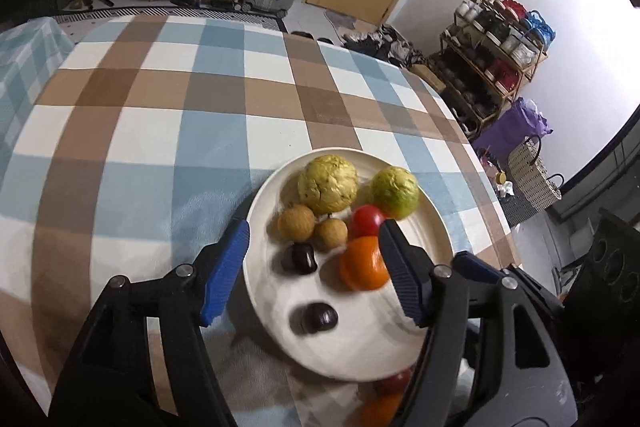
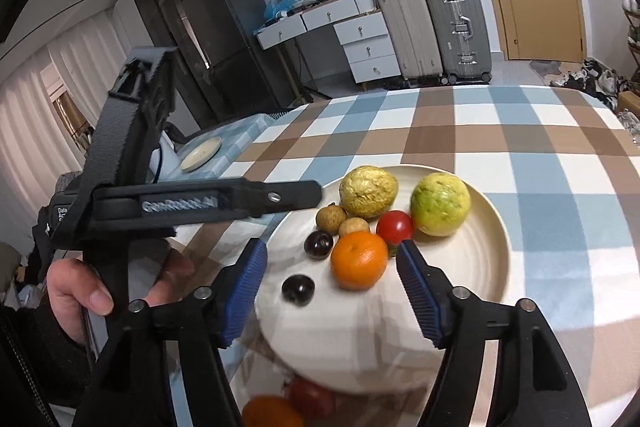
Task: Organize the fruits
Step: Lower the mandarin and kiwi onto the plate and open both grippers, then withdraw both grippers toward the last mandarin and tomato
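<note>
Left gripper [image 1: 314, 259] fingers spread, empty, hanging over plate [image 1: 436, 227], 2 dark fruits between. Right gripper [image 2: 332, 281] fingers spread too, empty, orange [image 2: 359, 259] lying just beyond them, nearest. Further orange [image 2: 272, 413] off-plate, near edge of worktop [image 2: 440, 131].

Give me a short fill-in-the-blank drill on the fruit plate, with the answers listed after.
1. The round cream plate rests on a ____ tablecloth.
2. The number of dark, glossy cherries on the plate is ____.
3. The small red tomato lies between the orange tangerine and the ____ guava.
4. Both blue-padded grippers, left and right, hold ____.

Answers: checked; two; green; nothing
</note>
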Action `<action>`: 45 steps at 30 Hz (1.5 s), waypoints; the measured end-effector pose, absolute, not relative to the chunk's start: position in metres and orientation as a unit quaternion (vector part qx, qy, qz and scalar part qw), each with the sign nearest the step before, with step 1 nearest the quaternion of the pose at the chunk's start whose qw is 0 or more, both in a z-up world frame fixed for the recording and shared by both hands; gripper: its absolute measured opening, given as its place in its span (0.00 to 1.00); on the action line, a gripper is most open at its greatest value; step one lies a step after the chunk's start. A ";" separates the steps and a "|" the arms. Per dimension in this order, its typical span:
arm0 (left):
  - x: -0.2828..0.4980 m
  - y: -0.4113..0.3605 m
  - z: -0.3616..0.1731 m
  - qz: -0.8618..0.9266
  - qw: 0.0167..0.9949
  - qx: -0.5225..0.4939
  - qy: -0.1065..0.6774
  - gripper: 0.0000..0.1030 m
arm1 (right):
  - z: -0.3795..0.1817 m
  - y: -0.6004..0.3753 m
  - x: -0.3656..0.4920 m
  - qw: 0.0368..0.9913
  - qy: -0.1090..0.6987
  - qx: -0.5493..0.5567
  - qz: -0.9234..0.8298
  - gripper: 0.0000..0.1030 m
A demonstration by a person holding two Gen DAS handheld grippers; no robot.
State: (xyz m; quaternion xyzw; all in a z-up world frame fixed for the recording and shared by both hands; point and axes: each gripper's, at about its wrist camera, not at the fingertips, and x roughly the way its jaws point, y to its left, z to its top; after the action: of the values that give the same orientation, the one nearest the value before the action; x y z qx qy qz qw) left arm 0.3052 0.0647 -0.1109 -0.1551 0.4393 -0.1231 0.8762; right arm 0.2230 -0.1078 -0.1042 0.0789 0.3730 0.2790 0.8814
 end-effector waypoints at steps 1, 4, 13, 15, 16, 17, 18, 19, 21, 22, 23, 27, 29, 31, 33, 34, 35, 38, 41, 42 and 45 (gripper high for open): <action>0.297 0.064 -0.107 -0.117 0.880 -0.154 0.433 0.63 | -0.102 -0.111 0.217 0.883 0.370 0.081 0.278 0.69; 0.276 0.061 -0.097 -0.112 0.888 -0.145 0.422 0.66 | -0.094 -0.120 0.201 0.889 0.357 0.079 0.274 0.72; 0.206 0.045 -0.056 -0.093 0.914 -0.117 0.378 0.80 | -0.068 -0.147 0.152 0.907 0.315 0.089 0.264 0.86; 0.195 0.040 -0.051 -0.095 0.913 -0.114 0.379 0.82 | -0.062 -0.150 0.141 0.916 0.303 0.077 0.252 0.92; 0.189 0.037 -0.048 -0.098 0.913 -0.112 0.379 0.82 | -0.061 -0.150 0.136 0.919 0.297 0.072 0.247 0.93; 0.183 0.033 -0.045 -0.101 0.914 -0.106 0.378 0.82 | -0.058 -0.152 0.129 0.923 0.291 0.067 0.244 0.94; 0.176 0.030 -0.042 -0.101 0.916 -0.100 0.375 0.83 | -0.056 -0.154 0.126 0.924 0.288 0.066 0.244 0.95; 0.171 0.027 -0.040 -0.101 0.918 -0.095 0.372 0.83 | -0.055 -0.155 0.121 0.924 0.285 0.065 0.246 0.96; 0.160 0.021 -0.037 -0.098 0.921 -0.088 0.367 0.87 | -0.051 -0.159 0.111 0.927 0.276 0.064 0.245 0.99; 0.154 0.020 -0.036 -0.096 0.922 -0.089 0.364 0.89 | -0.049 -0.161 0.107 0.929 0.272 0.064 0.244 0.99; 0.150 0.019 -0.036 -0.094 0.923 -0.090 0.361 0.94 | -0.047 -0.163 0.101 0.930 0.267 0.064 0.244 1.00; 0.128 0.016 -0.036 -0.094 0.931 -0.084 0.342 0.98 | -0.050 -0.167 0.092 0.929 0.269 0.069 0.244 1.00; 0.117 0.016 -0.040 -0.089 0.934 -0.085 0.335 0.99 | -0.055 -0.167 0.088 0.926 0.279 0.067 0.244 1.00; 0.112 0.014 -0.049 -0.088 0.932 -0.079 0.343 0.99 | -0.062 -0.167 0.082 0.923 0.291 0.062 0.245 1.00; 0.108 0.012 -0.063 -0.080 0.928 -0.077 0.357 0.99 | -0.070 -0.167 0.079 0.919 0.304 0.057 0.245 1.00; 0.107 0.011 -0.072 -0.081 0.923 -0.082 0.367 0.99 | -0.075 -0.167 0.078 0.918 0.309 0.055 0.243 1.00; 0.108 0.011 -0.079 -0.082 0.920 -0.085 0.375 0.99 | -0.079 -0.167 0.077 0.917 0.313 0.055 0.240 1.00; 0.110 0.007 -0.103 -0.080 0.909 -0.082 0.401 0.99 | -0.094 -0.170 0.076 0.911 0.333 0.063 0.233 1.00; 0.113 0.004 -0.120 -0.091 0.901 -0.078 0.416 0.99 | -0.107 -0.172 0.075 0.906 0.350 0.067 0.227 1.00; 0.115 0.001 -0.124 -0.094 0.900 -0.073 0.419 0.99 | -0.111 -0.173 0.074 0.905 0.353 0.067 0.226 1.00; 0.121 -0.003 -0.134 -0.090 0.899 -0.060 0.424 0.99 | -0.120 -0.176 0.075 0.901 0.367 0.070 0.221 1.00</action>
State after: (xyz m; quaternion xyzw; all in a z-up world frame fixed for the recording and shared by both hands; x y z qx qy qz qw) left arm 0.1206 -0.0032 -0.1335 -0.0604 0.4240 -0.0897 0.8992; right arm 0.0753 -0.1761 -0.1201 0.0697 0.3673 0.2209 0.9008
